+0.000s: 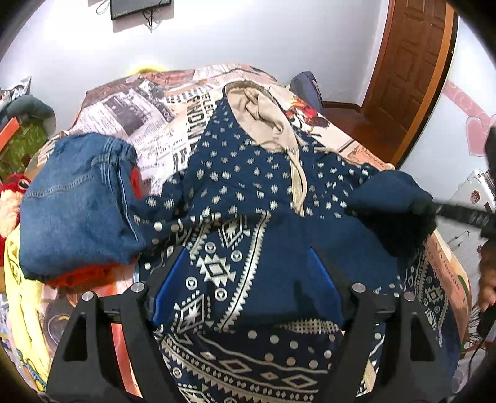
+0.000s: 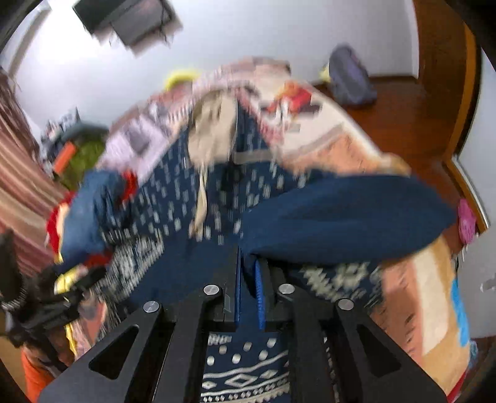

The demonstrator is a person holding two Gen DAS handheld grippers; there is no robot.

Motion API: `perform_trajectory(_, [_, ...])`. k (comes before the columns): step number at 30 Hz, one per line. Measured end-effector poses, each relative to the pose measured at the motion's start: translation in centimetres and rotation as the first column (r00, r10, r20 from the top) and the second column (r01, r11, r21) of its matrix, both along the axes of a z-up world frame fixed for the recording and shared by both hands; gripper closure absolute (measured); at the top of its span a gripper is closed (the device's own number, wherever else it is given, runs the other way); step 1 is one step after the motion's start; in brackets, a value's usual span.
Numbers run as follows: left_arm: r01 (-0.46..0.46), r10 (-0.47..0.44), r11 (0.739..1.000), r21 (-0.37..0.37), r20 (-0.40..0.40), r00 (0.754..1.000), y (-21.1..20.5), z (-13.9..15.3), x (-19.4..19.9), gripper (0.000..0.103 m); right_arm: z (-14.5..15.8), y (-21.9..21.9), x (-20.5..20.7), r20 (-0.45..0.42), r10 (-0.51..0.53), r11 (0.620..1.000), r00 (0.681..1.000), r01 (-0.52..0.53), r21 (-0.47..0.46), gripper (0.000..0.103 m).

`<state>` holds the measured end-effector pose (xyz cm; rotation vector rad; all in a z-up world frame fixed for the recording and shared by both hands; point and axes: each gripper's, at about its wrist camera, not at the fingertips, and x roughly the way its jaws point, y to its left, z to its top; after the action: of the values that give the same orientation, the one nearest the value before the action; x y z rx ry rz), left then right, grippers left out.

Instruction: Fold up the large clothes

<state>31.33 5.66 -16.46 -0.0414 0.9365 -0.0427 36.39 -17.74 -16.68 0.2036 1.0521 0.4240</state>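
White walls surround a bed [image 1: 173, 102] covered with a spread printed like old newspaper pages; a brown wooden door [image 1: 412, 71] stands at the far right and a dark screen [image 1: 139, 7] hangs high on the wall.

From the left wrist camera, a navy hoodie [image 1: 245, 186] with cream dots and geometric bands lies spread across the bed, its beige-lined hood [image 1: 263, 117] pointing toward the far end and a pale drawstring [image 1: 299, 186] trailing down the chest. Folded blue jeans [image 1: 83, 201] sit on a pile at the hoodie's left, over something orange-red. The left claw [image 1: 248, 276] hovers low over the hoodie's lower front, its blue-padded fingers [image 1: 170, 282] spread wide with patterned cloth showing between them, gripping nothing. At the right edge, a plain navy sleeve [image 1: 390, 204] is lifted and pulled across the body of the garment.

From the right wrist camera, the picture is smeared by motion. The right claw [image 2: 248, 297] has its fingers [image 2: 259, 294] drawn narrow, pinching the plain navy sleeve [image 2: 341, 217], which arches up and over the hoodie [image 2: 186, 198] toward its middle. The bed [image 2: 341, 142] stretches behind, with a grey-purple backpack [image 2: 352, 77] on the wooden floor [image 2: 400, 102] past its far corner, and the jeans [image 2: 83, 214] blurred at the left.
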Motion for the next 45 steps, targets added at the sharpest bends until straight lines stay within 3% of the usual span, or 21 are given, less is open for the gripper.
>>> perform_trajectory(3, [0.002,-0.002,1.0,-0.012,-0.026,1.0,0.1,-0.8,-0.4,0.026,-2.0,0.4,-0.8,-0.079,0.016,1.0,0.997,-0.018,-0.022,0.091])
perform_trajectory(8, [0.013,-0.013,1.0,-0.001,-0.053,0.998,-0.4,-1.9,-0.7,0.026,-3.2,-0.5,-1.6,-0.175,0.041,0.999,0.984,-0.04,0.013,0.058])
perform_trajectory(12, [0.029,-0.029,1.0,0.0,-0.054,0.998,-1.1,-2.2,-0.7,0.026,-1.7,-2.3,-2.8,-0.106,0.036,0.999,0.994,-0.038,-0.019,0.057])
perform_trajectory(15, [0.036,-0.037,0.999,-0.012,-0.053,0.998,-1.5,-2.1,-0.5,0.026,-0.6,-4.4,-2.7,-0.049,-0.041,0.999,0.998,0.04,-0.023,0.045])
perform_trajectory(17, [0.04,-0.041,0.999,-0.013,-0.049,0.998,-1.8,-2.1,-0.2,0.026,-0.3,-6.3,-2.2,-0.027,-0.111,0.994,0.993,0.11,-0.008,0.044])
perform_trajectory(20, [0.046,-0.047,0.999,-0.014,-0.046,0.998,-2.2,-2.1,0.1,0.026,-1.1,-9.2,-0.6,-0.052,-0.227,0.973,0.972,0.229,0.018,0.044])
perform_trajectory(24, [0.052,-0.053,0.999,-0.011,-0.047,0.997,-2.5,-2.4,0.5,0.026,-3.8,-13.1,1.5,-0.124,-0.374,0.923,0.919,0.382,0.045,0.044])
perform_trajectory(29, [0.054,-0.055,0.998,-0.013,-0.068,0.996,-2.6,-3.3,1.2,0.026,-7.0,-15.8,3.5,-0.21,-0.466,0.871,0.859,0.487,0.058,0.044])
perform_trajectory(31, [0.053,-0.053,0.999,-0.012,-0.076,0.996,-2.7,-3.7,1.4,0.025,-7.7,-16.4,4.0,-0.218,-0.483,0.857,0.848,0.509,0.082,0.045])
perform_trajectory(33, [0.051,-0.051,0.999,-0.007,-0.088,0.995,-2.7,-4.2,1.6,0.026,-7.7,-16.5,4.5,-0.2,-0.512,0.841,0.835,0.535,0.078,0.054])
perform_trajectory(35, [0.049,-0.049,0.999,-0.006,-0.095,0.994,-2.7,-4.6,1.8,0.026,-7.9,-16.6,5.2,-0.194,-0.524,0.835,0.829,0.545,0.074,0.072])
perform_trajectory(37, [0.047,-0.048,0.999,-0.007,-0.099,0.994,-2.7,-4.7,1.8,0.026,-7.8,-16.5,5.6,-0.19,-0.527,0.833,0.828,0.548,0.078,0.082])
perform_trajectory(38, [0.046,-0.047,0.999,-0.005,-0.099,0.994,-2.6,-4.6,1.8,0.026,-7.7,-16.8,5.5,-0.18,-0.525,0.835,0.832,0.545,0.081,0.094])
perform_trajectory(41, [0.044,-0.043,0.999,0.003,-0.084,0.996,-2.5,-4.1,1.4,0.026,-6.3,-15.9,5.4,-0.134,-0.499,0.854,0.856,0.512,0.091,0.096])
perform_trajectory(45, [0.036,-0.036,0.999,0.002,-0.051,0.998,-2.0,-2.6,0.4,0.026,-2.0,-13.4,4.3,-0.021,-0.432,0.894,0.902,0.431,0.125,0.097])
